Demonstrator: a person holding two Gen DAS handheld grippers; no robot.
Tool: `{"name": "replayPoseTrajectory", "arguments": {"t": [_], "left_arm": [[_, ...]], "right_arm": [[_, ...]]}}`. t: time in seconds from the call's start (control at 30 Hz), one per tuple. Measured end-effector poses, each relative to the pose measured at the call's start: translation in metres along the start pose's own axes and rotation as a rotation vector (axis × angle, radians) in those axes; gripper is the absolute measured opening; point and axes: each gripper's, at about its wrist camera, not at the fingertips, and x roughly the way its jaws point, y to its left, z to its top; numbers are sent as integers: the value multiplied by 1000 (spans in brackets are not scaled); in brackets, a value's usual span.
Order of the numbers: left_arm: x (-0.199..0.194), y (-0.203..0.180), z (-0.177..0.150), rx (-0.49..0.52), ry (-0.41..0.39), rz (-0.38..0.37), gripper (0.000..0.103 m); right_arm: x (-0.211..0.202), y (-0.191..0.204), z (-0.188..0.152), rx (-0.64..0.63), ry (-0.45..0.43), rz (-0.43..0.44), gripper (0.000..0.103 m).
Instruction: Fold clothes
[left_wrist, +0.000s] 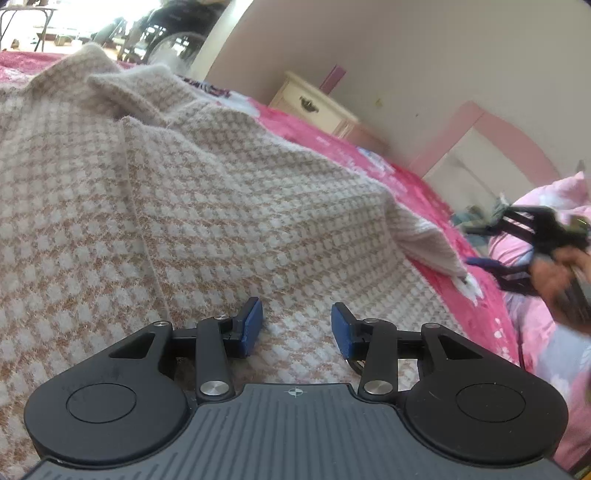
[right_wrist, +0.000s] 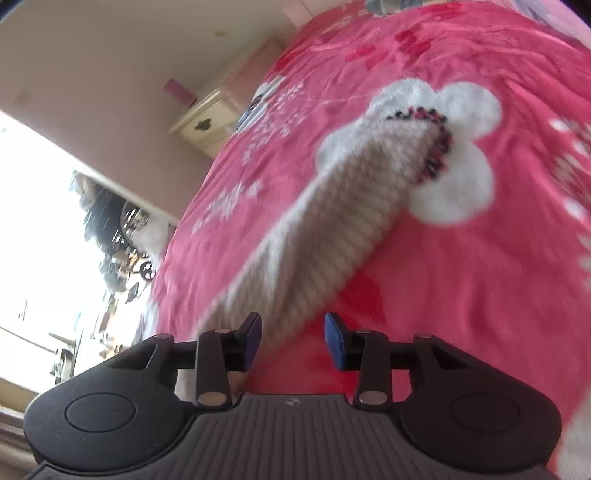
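Both tongs are spread and hold nothing, the left gripper (left_wrist: 297, 326) over the checked sweater (left_wrist: 192, 206) on the pink bedspread (right_wrist: 461, 295), the right gripper (right_wrist: 290, 341) by its sleeve (right_wrist: 332, 214), whose loose knit may slip or bunch if pinched shallowly.

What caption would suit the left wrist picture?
Open left gripper hovers over a beige checked sweater spread on a pink bedspread.
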Motion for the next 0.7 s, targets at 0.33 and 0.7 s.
{"name": "replayPoseTrajectory", "arguments": {"t": [0.33,0.7], "left_arm": [[-6,20,-8,-81,-67,-109,42],[-4,27,-9,-114,-81,-145,41]], "right_arm": [[106,35,65,87,76,-286,57],[32,64,54,-288,-189,309,12]]}}
